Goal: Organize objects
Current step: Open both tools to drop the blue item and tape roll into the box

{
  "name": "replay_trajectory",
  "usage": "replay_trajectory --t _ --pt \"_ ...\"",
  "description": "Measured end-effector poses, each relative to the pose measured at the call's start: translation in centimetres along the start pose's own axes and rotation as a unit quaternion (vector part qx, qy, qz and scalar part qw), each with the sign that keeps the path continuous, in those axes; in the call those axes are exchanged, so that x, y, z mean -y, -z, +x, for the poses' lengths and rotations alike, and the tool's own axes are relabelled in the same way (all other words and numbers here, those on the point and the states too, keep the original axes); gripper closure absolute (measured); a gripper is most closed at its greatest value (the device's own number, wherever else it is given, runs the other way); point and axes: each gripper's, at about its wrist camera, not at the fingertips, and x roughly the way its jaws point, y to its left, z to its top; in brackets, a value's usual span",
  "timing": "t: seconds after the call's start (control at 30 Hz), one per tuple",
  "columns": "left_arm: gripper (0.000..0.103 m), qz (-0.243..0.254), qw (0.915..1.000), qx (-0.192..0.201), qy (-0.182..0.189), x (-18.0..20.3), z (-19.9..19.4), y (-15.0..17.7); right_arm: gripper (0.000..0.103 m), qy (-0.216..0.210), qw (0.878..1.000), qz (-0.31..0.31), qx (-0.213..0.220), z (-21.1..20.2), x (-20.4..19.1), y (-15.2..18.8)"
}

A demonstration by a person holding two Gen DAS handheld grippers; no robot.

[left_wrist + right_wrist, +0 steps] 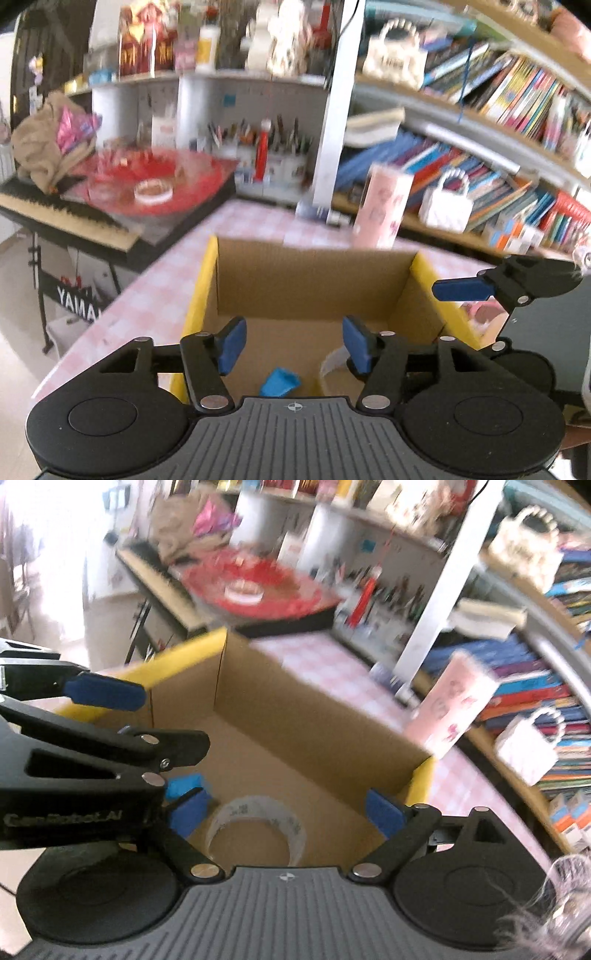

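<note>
Both grippers hang over the open cardboard box (295,716) on the pink check table (147,295): the left gripper (293,345) and the right gripper (290,812) each have their blue pads wide apart w/ nothing held, and inside the box lie a clear tape roll (255,825) and a small blue thing (280,382). The tape roll looks light, stiff and a bit slick, so I'd pinch its ring wall, one pad inside & one outside. The right view shows the whole ring at 6 o'clock, but the left view shows just its edge at 5 o'clock, and shows the blue thing better.
</note>
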Motion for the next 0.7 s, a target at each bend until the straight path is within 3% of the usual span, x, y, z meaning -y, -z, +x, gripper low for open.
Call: replay_trajectory --t 0.13,0.33,0.53,0.7 --pt "0.024 -0.007 0.9988 0.048 -0.003 0.0 -4.0 0.1 0.010 0.033 0.998 0.025 0.053 -3.8 -0.6 0.4" --pt "0.021 -0.020 0.9963 0.079 -0.029 -1.1 -8.2 1.9 0.009 0.077 0.988 0.095 0.097 -8.3 -2.1 2.2" --pt "0.019 -0.023 0.9966 0.060 -0.052 -2.8 -10.8 4.9 0.009 0.109 0.977 0.153 0.105 -11.2 -4.8 5.1" --pt "0.019 -0.009 0.9973 0.032 -0.066 -3.3 -12.1 7.9 0.009 0.123 0.972 0.188 0.073 -12.5 -7.3 8.2"
